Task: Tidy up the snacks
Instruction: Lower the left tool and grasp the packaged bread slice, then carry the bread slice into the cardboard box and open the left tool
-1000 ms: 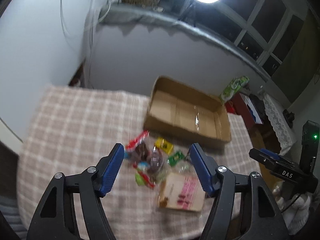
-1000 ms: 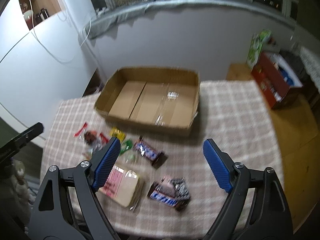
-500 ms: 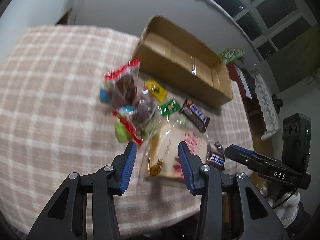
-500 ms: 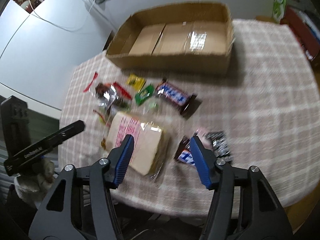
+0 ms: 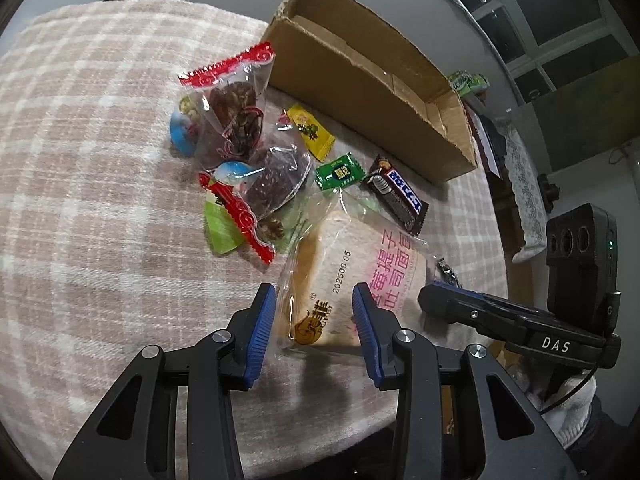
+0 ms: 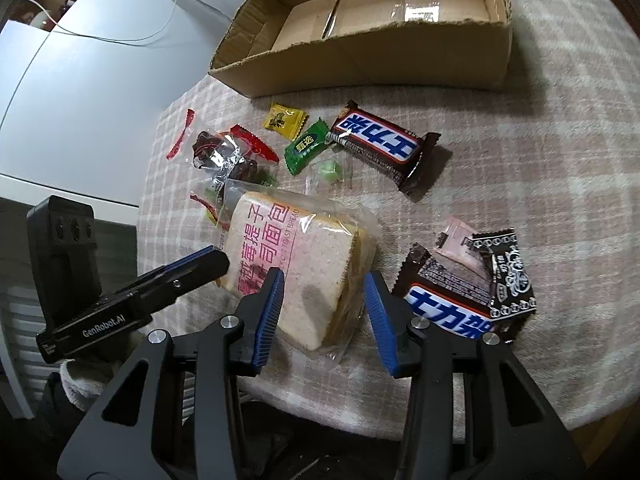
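Observation:
A bagged slice of toast bread (image 5: 352, 272) lies near the table's front edge; it also shows in the right wrist view (image 6: 296, 264). My left gripper (image 5: 314, 300) is open, its jaws straddling the bread's near left corner. My right gripper (image 6: 324, 284) is open, its jaws straddling the bread's near right corner. An open cardboard box (image 5: 360, 76) stands behind the snacks, empty inside (image 6: 380, 12). Snickers bars (image 6: 380, 144) (image 6: 452, 312), green candy (image 5: 340, 172), yellow candy (image 5: 310, 130) and clear bags of dark sweets (image 5: 236, 120) lie around.
The table carries a pink checked cloth (image 5: 80, 200). A pink packet and a black patterned packet (image 6: 504, 264) lie right of the bread. The table edge runs just below both grippers. A lit window and shelves lie beyond the box.
Both grippers have dropped from high above the table down to the bread, and their jaws have narrowed from wide open to a smaller gap around the bag.

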`<state>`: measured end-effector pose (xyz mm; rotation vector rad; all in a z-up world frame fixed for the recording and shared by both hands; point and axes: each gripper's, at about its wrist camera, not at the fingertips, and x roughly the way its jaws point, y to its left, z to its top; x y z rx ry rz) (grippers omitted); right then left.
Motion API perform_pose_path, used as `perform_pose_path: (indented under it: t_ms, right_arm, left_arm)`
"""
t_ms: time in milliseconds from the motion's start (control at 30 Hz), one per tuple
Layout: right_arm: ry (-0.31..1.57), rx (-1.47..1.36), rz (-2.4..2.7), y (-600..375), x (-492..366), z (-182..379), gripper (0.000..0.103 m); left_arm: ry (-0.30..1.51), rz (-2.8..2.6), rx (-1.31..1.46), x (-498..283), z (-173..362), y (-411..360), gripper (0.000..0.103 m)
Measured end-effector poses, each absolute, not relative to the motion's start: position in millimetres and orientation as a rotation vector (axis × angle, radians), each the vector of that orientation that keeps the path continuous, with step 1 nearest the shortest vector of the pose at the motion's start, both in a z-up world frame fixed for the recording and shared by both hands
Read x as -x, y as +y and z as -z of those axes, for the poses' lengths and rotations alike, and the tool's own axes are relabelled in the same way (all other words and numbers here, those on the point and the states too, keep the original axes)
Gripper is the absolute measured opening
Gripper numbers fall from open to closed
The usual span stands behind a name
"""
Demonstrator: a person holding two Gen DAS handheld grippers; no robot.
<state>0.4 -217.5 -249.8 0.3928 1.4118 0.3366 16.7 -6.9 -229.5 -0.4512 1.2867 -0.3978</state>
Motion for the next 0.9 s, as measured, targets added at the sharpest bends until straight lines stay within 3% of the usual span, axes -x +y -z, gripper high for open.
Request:
perform_pose_path:
  t_ms: [533,900]
  right_arm:
    - [1.422,-0.354,-0.359,-207,-9,256,0.04]
    - [1.375,-0.349,-0.376,-218,-11,225,0.038]
  left_arm:
    - [1.282,0.439,0.356,-17,229,-27,0.037]
    - [1.188,0.459,0.32,-18,192,-26,0.036]
